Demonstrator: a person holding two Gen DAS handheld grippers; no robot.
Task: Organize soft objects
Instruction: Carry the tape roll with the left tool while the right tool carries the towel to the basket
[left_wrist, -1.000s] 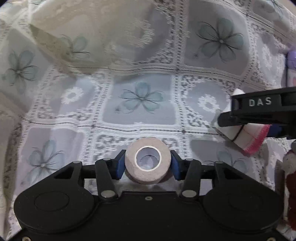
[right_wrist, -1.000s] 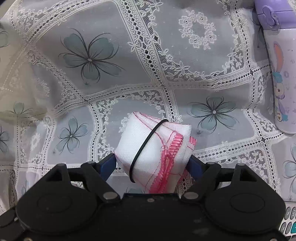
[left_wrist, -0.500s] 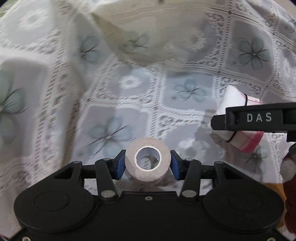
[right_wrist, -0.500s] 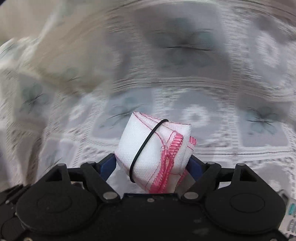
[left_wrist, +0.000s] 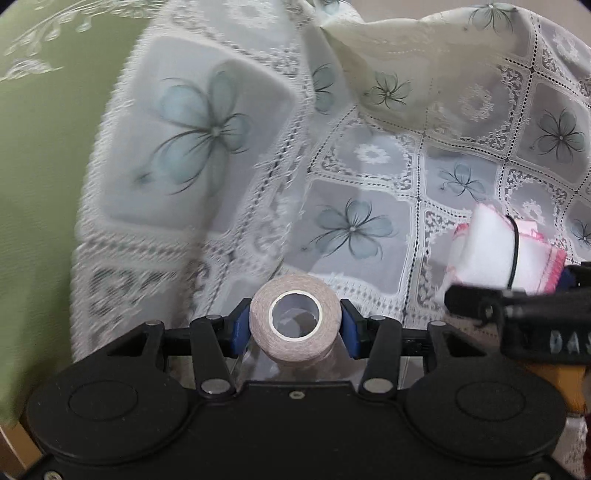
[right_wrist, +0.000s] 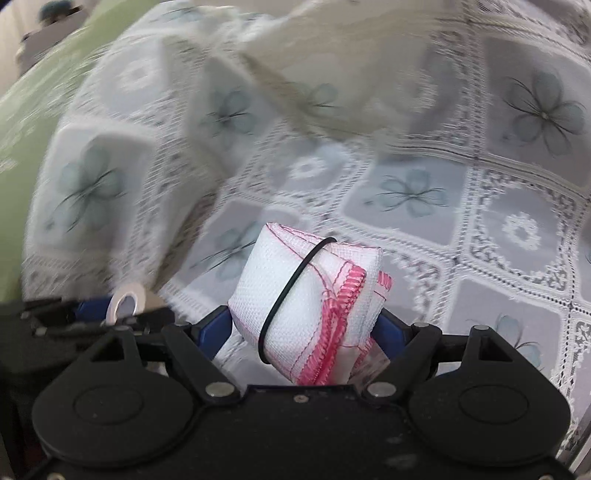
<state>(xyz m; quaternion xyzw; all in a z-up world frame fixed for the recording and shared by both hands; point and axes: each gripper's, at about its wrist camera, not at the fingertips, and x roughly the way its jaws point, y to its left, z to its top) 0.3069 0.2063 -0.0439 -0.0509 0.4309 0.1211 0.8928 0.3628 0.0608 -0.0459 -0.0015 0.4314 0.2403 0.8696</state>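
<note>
Both loads have swung leftward over the lace floral tablecloth (left_wrist: 369, 236). Keep your left hand-held gripper (left_wrist: 294, 326) clamped on the beige tape roll (left_wrist: 294, 317), right hand-held gripper (right_wrist: 304, 321) squeezing the banded white pink-edged cloth bundle (right_wrist: 306, 295); carry level.

Lace floral tablecloth (left_wrist: 369, 229), green embroidered fabric (left_wrist: 40, 155)

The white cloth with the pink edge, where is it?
The white cloth is squeezed in the right gripper, above the lace tablecloth.
</note>
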